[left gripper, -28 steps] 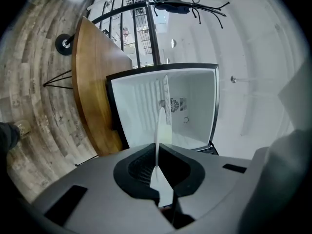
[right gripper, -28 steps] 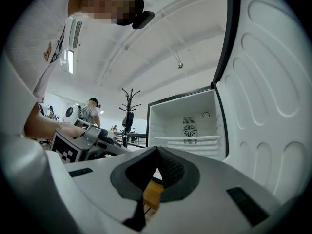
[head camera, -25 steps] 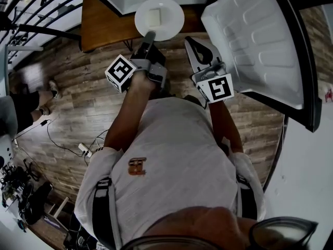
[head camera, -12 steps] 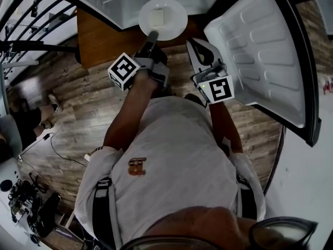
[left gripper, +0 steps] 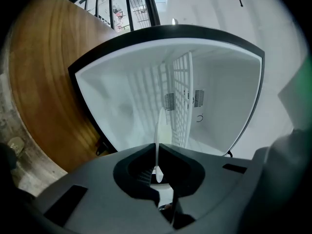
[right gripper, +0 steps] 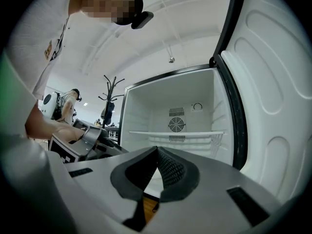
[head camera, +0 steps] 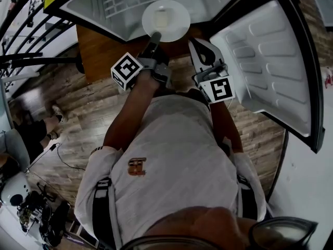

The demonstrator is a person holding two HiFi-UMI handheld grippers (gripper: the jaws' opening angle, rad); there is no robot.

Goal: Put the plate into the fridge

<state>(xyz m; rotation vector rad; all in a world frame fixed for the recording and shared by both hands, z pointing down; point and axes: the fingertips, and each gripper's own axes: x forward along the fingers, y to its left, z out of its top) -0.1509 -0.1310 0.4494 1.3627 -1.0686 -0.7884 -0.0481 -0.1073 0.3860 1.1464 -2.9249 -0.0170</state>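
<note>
**At the fridge mouth, one rim pinch carries the plate**

Between the left gripper's [left gripper: 157, 149] pressed jaws we see the white plate [left gripper: 159, 126] edge-on, caught only by its near rim. In the head view the plate [head camera: 166, 20] juts to 12 o'clock from that gripper, over the white interior of the fridge [head camera: 117, 7], with a pale square piece [head camera: 161, 19] lying on it. The right gripper [right gripper: 156, 152], at 3 o'clock of the left, has its jaws pressed together on nothing. The open fridge door [head camera: 270, 61] stands at 2 o'clock.

We judge the grip the weak point. So small a bite could let the plate droop or slip, the square piece could slide off, and the far rim could knock the wire shelf [left gripper: 183, 96].

Compared with a second ago, the plate has passed from over the wooden top [head camera: 99, 46] to the fridge opening. The pinch is unchanged.
</note>
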